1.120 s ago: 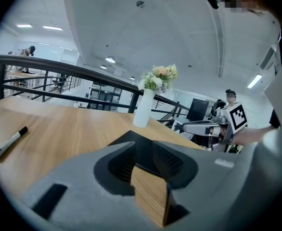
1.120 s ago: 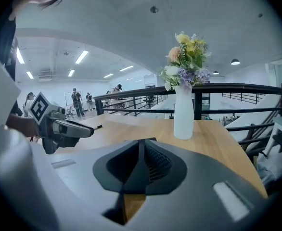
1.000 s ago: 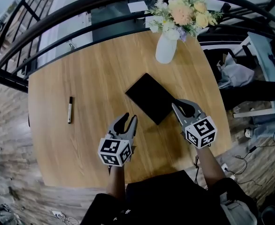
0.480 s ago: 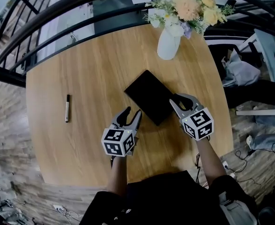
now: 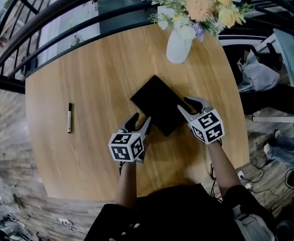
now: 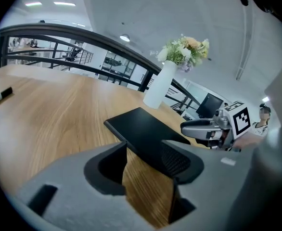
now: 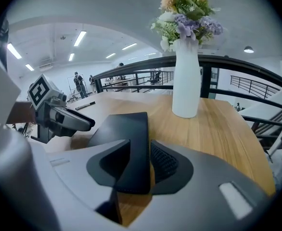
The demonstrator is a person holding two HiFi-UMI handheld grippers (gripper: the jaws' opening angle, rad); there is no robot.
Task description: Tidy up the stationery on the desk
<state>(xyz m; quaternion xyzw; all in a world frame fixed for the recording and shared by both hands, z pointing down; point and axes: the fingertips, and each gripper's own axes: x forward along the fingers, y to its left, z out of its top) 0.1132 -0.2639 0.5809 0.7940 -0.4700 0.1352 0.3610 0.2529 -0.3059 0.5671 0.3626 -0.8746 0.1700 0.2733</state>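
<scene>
As both my claws come down to the desk, their jaws have just been opening wide. My left claw is open over bare wood, just beside the near corner of the black notebook. My right claw is open too, with the notebook's right edge between its jaws, not squeezed. I think I am getting ready to pick it up. The notebook is flat, thin and smooth, lying mid-desk. The desk is round, stripy wood. A thin pen lies well apart, left.
</scene>
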